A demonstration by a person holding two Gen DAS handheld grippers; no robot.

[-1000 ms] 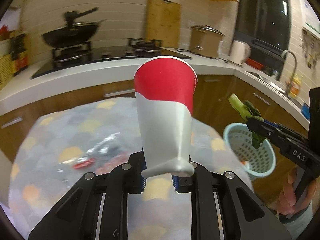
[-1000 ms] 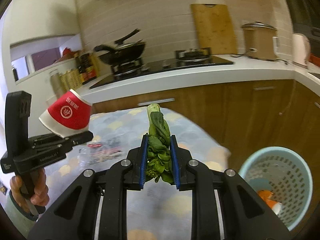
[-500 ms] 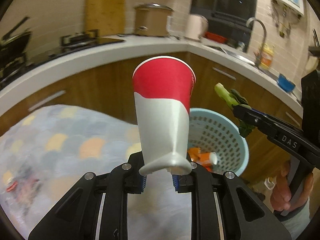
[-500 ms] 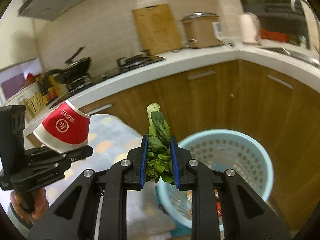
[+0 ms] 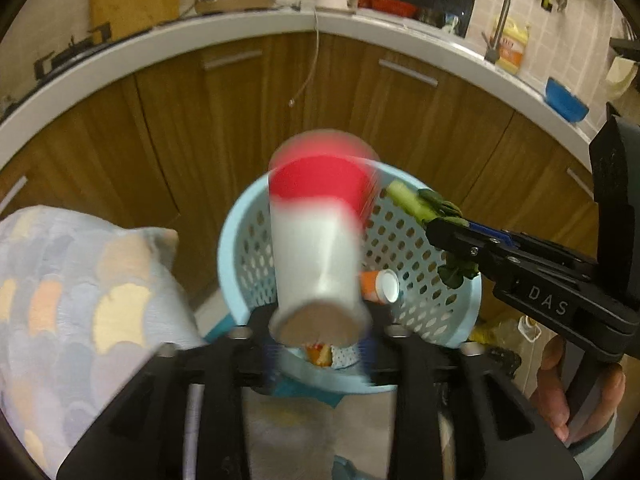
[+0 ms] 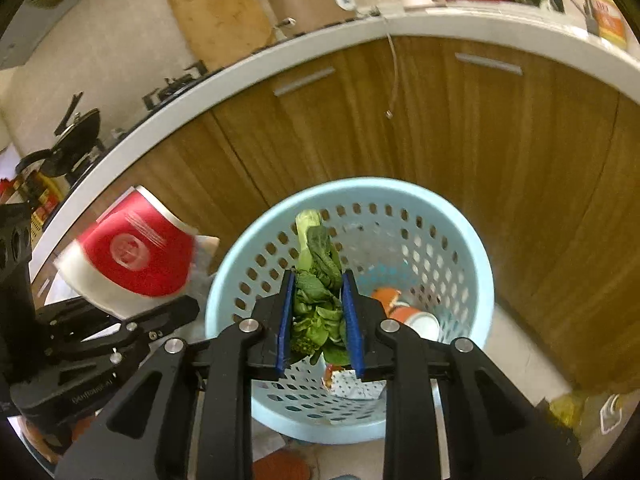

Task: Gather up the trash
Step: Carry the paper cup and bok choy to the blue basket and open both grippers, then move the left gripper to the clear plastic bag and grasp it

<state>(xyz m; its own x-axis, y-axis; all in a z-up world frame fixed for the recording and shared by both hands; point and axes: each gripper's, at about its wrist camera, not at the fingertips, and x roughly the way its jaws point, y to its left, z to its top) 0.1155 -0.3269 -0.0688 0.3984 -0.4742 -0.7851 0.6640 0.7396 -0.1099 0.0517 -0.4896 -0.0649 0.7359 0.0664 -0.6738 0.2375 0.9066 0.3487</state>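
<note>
A red and white paper cup (image 5: 316,232) sits blurred between the fingers of my left gripper (image 5: 318,344), which has opened; the cup's round base no longer looks pinched. It hangs over the light blue perforated trash basket (image 5: 460,320). My right gripper (image 6: 318,320) is shut on a green leafy vegetable (image 6: 316,280), held above the same basket (image 6: 476,256). The cup (image 6: 132,256) and left gripper (image 6: 120,332) show at the left of the right wrist view. The right gripper (image 5: 452,236) shows at the right of the left wrist view. An orange and white bottle (image 6: 404,314) lies inside the basket.
Wooden cabinets (image 6: 360,120) under a white counter (image 5: 240,24) curve behind the basket. A table with a patterned cloth (image 5: 80,280) is at the left. A yellowish bag (image 6: 568,408) lies on the floor right of the basket.
Both grippers swung right from the table to above the basket. The left gripper's jaws have opened and the cup's base is round again, blurred with motion.
</note>
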